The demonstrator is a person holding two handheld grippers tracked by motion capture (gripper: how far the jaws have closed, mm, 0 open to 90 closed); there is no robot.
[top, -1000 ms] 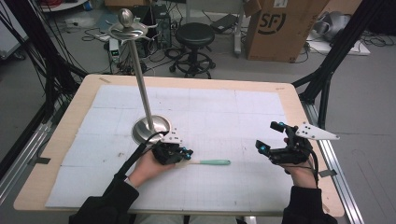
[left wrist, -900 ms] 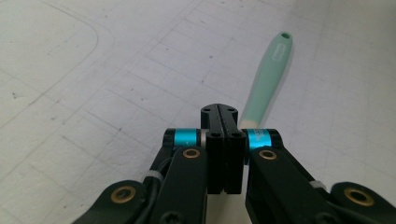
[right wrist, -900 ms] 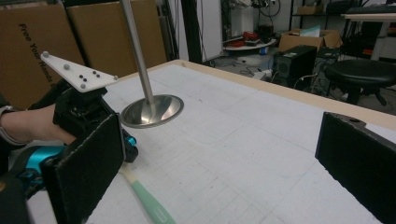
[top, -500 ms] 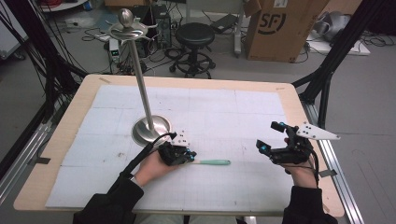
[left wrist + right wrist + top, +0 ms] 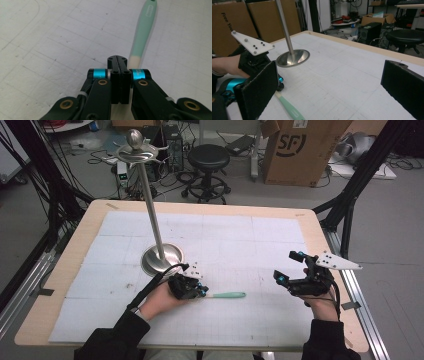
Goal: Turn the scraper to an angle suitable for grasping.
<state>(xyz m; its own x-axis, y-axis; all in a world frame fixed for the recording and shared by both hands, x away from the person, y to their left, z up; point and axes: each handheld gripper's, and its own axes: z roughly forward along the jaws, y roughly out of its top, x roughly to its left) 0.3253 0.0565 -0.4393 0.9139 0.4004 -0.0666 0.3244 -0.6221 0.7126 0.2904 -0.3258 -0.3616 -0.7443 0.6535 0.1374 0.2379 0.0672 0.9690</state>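
The mint-green toothbrush lies flat on the white gridded mat, in front of the steel stand's round base and a little to its right in the high view, on the side nearer the person. Its handle points away from the base toward the right side of the table, and its pale neck end sits at the left gripper. In the left gripper view the left gripper's jaws are pressed fully together, and the toothbrush's cream-coloured neck disappears just behind and beside their tips; whether the brush end is pinched between them or only lies under them I cannot tell. The left hand rests on the mat just in front of the base.

The right gripper is held well to the right of the base, apart from the toothbrush, with its jaws spread wide and nothing between them. Its own view looks across the mat between the two black pads toward the base and the thin steel pole rising from it, with the toothbrush handle running out near the bottom edge.

The pole stands upright from the base and carries a small dish and ball at its top.
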